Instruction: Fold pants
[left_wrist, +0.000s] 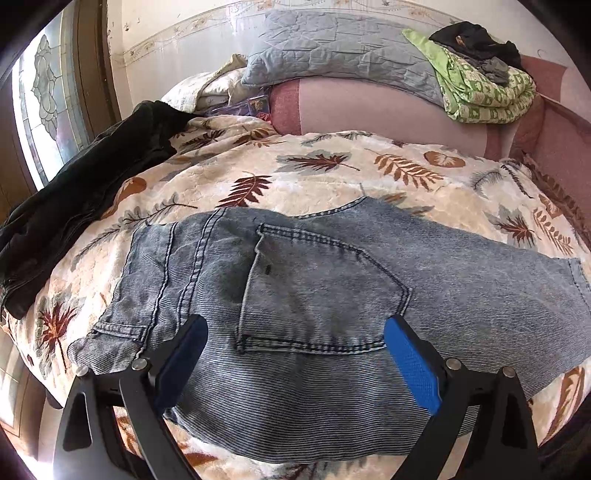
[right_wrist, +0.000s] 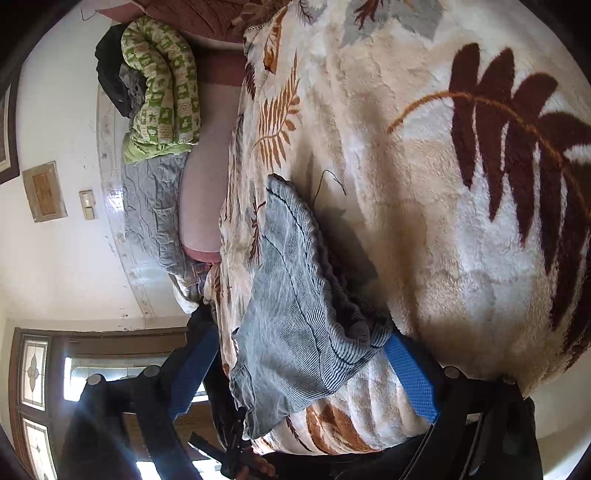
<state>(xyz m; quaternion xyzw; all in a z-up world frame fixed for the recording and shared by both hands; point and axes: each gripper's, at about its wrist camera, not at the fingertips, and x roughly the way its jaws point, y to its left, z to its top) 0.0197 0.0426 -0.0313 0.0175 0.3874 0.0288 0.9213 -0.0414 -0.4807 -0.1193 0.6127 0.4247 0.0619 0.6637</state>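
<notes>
While the jeans (left_wrist: 314, 280) are spread along the bed's near edge for folding, the left gripper (left_wrist: 295, 332) is held wide above them, and the right gripper (right_wrist: 303, 354) wide astride their end.

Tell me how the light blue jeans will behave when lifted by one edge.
The jeans will likely droop: their edge already bunches and folds in the right wrist view. Thick denim with stitched seams suggests some weight. The plush blanket probably grips them, so dragging may wrinkle them.
</notes>
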